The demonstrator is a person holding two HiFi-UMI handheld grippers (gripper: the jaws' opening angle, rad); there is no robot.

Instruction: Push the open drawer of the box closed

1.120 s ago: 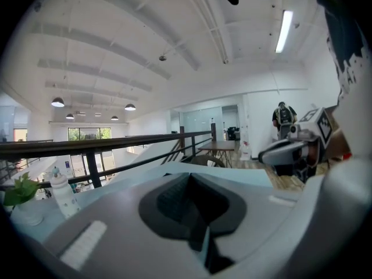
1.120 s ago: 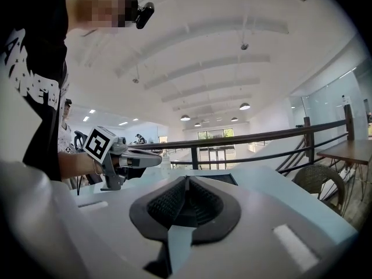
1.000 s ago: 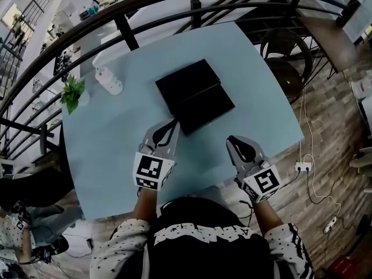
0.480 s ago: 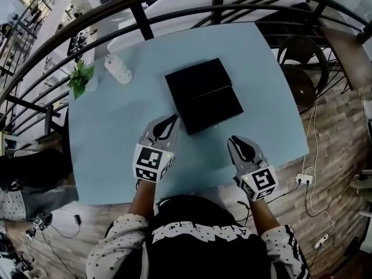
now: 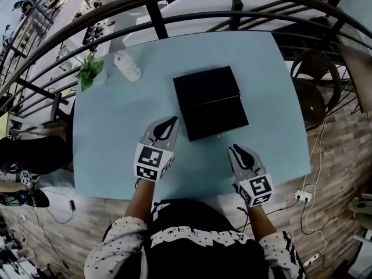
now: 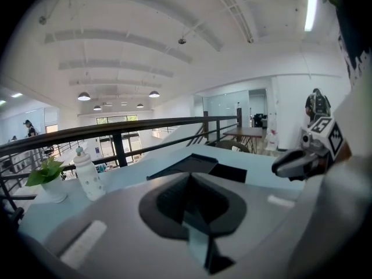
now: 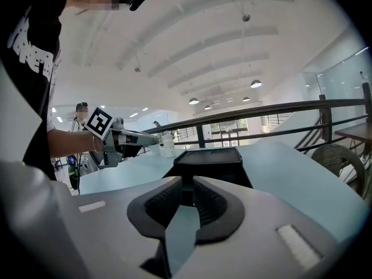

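Observation:
A flat black box (image 5: pixel 206 87) lies in the middle of the pale blue table (image 5: pixel 116 132), with its drawer (image 5: pixel 220 118) pulled out toward me. My left gripper (image 5: pixel 172 121) hovers just left of the drawer's near corner without touching it; its jaws are shut and empty. My right gripper (image 5: pixel 234 149) hangs a short way in front of the drawer, its jaws opening with nothing between them. The left gripper view shows that gripper (image 6: pixel 190 182) with the box (image 6: pixel 200 164) ahead. In the right gripper view the box (image 7: pixel 210 158) lies straight beyond the parted jaws of that gripper (image 7: pixel 186 189).
A white bottle (image 5: pixel 128 67) and a small potted plant (image 5: pixel 90 71) stand at the table's far left corner. A dark metal railing (image 5: pixel 157 13) runs behind the table. A round chair (image 5: pixel 314 77) stands to the right, and a power strip (image 5: pixel 302 196) lies on the wooden floor.
The head view has swung, so table and box sit further right in the picture. Both grippers stay at about the same spots in front of the box.

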